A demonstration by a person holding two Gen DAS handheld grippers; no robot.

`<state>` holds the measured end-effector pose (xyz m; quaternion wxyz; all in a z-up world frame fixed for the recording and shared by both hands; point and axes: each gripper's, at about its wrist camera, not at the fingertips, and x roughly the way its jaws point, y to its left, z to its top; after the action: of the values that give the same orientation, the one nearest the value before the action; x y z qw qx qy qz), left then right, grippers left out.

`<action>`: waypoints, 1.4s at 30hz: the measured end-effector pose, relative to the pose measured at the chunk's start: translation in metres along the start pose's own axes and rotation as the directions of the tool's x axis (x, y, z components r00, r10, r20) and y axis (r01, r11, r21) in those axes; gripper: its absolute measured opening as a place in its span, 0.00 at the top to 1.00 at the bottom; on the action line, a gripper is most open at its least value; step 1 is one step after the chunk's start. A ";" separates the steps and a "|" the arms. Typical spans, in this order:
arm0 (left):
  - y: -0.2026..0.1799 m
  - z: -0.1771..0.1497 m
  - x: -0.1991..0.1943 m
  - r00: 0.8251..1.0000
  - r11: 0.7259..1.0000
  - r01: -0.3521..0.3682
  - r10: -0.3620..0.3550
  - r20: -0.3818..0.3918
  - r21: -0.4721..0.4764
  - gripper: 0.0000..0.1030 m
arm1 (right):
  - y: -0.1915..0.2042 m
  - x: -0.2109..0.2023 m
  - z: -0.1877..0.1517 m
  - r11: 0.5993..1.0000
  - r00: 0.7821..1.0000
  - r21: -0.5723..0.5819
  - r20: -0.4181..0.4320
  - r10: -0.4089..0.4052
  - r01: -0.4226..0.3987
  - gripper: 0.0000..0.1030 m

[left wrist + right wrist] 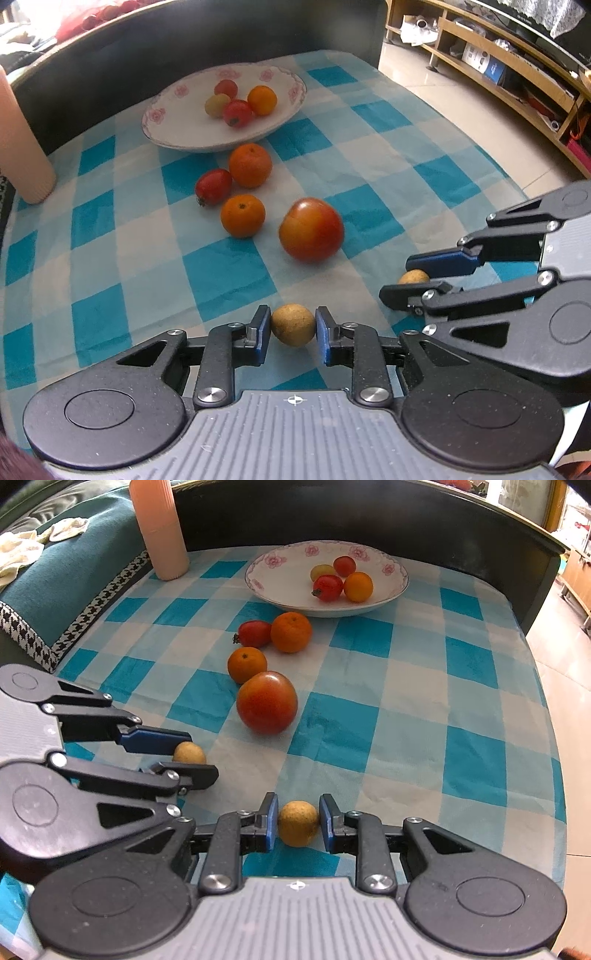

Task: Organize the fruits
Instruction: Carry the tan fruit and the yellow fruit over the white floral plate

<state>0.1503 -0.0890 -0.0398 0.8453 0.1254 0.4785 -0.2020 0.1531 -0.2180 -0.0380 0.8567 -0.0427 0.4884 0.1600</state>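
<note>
Blue-and-white checked cloth point(221, 266) is covering the desk, fruits lying loose on it. Left gripper point(292, 334) is pinching a small round tan-brown fruit point(293, 324) between its blue-padded jaws, both pads touching the fruit's sides, low at the near edge of the cloth. Right gripper point(298, 821) is doing the same with a second small tan-yellow round fruit point(298, 822), jaws pressing on it from both sides; in the left wrist view this fruit point(413, 277) is peeking out between the dark fingers at right. Big red-orange tomato point(311, 229) is sitting mid-cloth, apart from both grippers. Behind it, two small orange citrus fruits point(242, 215) point(250, 165) and a small red oval tomato point(213, 186) are clustering together, just in front of a white shallow ceramic bowl with pink flower rim point(173, 122). Bowl is holding two small red tomatoes, one orange fruit and one pale yellow fruit. Pale pink ribbed cylinder container point(160, 528) is standing upright at the far left corner of the cloth.
</note>
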 end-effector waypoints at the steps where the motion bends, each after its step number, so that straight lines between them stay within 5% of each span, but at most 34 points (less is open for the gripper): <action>1: 0.001 0.000 -0.001 1.000 1.000 0.000 0.000 0.003 -0.003 0.67 | 0.001 0.000 0.000 1.000 1.000 -0.002 0.003 -0.001 0.001 0.63; 42: 0.022 0.049 -0.015 0.990 0.995 -0.083 0.088 0.109 -0.055 0.69 | 0.002 -0.014 0.047 0.998 0.990 0.003 0.125 -0.057 0.057 0.63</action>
<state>0.1909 -0.0861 -0.0014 0.8815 0.1129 0.4298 -0.1599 0.1846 -0.2086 -0.0010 0.8900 -0.0467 0.4321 0.1380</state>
